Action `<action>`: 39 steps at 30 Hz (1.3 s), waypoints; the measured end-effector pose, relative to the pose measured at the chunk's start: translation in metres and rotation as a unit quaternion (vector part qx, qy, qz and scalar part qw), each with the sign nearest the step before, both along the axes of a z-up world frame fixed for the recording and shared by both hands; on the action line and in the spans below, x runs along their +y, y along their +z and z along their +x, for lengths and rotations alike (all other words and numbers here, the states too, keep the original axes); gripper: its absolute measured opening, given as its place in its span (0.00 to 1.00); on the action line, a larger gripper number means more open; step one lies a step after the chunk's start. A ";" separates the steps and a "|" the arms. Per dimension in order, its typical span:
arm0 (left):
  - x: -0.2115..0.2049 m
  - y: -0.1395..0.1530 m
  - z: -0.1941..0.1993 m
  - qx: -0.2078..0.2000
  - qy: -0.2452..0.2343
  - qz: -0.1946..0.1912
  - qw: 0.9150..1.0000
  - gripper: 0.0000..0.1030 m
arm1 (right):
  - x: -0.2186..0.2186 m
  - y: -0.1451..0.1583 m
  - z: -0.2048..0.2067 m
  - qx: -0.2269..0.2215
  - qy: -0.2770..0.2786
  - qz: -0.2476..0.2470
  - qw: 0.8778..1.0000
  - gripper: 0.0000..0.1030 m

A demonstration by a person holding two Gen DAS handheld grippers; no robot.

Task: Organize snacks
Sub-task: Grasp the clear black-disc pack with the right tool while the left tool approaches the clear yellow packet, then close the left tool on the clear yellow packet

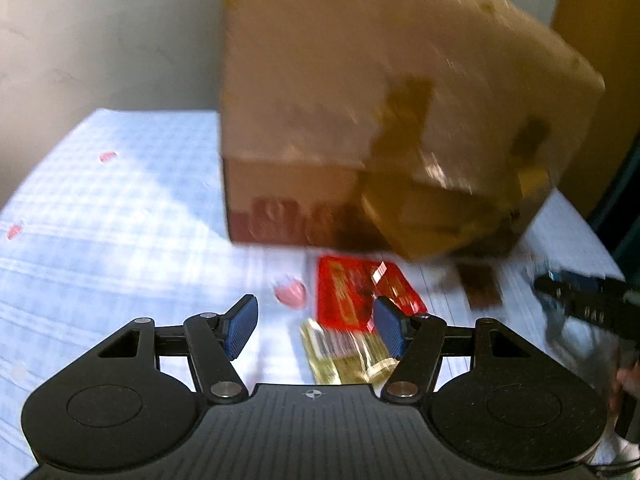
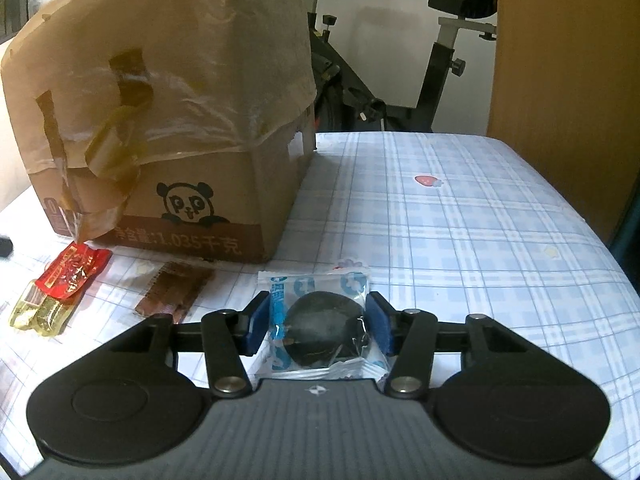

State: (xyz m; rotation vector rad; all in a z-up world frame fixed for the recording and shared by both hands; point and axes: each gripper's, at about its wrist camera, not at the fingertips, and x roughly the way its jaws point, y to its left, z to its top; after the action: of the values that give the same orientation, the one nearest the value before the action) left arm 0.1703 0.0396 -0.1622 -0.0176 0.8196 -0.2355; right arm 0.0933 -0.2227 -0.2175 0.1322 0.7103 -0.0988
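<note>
Right tool [image 2: 318,330] clamped on blue-wrapped snack [image 2: 320,320] at box's [image 2: 192,120] five o'clock, left tool [image 1: 316,328] spread empty; red packet [image 2: 74,276], brown wrapper [image 2: 172,294] loose on counter [image 2: 460,240], sorting barely begun.

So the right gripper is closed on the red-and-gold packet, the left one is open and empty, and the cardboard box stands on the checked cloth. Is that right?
Not quite. The right gripper is closed on the clear blue-printed packet with a dark round snack, as the right wrist view shows. The red-and-gold packet lies loose on the checked cloth beside the cardboard box. The left gripper is open and empty, as you said.
</note>
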 end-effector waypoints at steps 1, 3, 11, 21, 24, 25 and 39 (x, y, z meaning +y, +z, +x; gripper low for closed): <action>-0.003 -0.004 -0.001 0.005 -0.004 0.002 1.000 0.65 | 0.000 0.000 0.000 -0.001 0.001 0.000 1.000 0.52; -0.009 -0.008 -0.004 0.010 -0.009 0.007 1.000 0.66 | 0.002 0.000 -0.001 -0.003 0.004 -0.003 1.000 0.52; -0.032 -0.023 -0.011 0.016 -0.018 0.024 0.999 0.80 | 0.005 -0.002 0.001 -0.007 0.013 -0.010 1.000 0.51; -0.049 -0.036 -0.005 0.033 -0.021 0.040 0.998 0.82 | 0.002 -0.002 0.001 -0.012 0.018 0.004 1.000 0.51; -0.052 -0.038 -0.002 0.034 -0.019 0.043 0.998 0.84 | 0.001 -0.002 0.002 -0.013 0.018 0.008 1.000 0.51; -0.053 -0.039 -0.001 0.033 -0.020 0.045 0.998 0.85 | 0.001 -0.002 0.002 -0.014 0.018 0.009 1.000 0.51; -0.048 -0.044 0.007 0.022 0.002 0.072 0.997 0.87 | -0.001 -0.002 0.001 -0.018 0.019 0.027 0.999 0.51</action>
State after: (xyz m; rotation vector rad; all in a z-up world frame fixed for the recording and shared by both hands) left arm 0.1772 -0.0087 -0.2063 0.1105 0.8795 -0.1724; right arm 0.0945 -0.2237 -0.2197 0.1727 0.6793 -0.0407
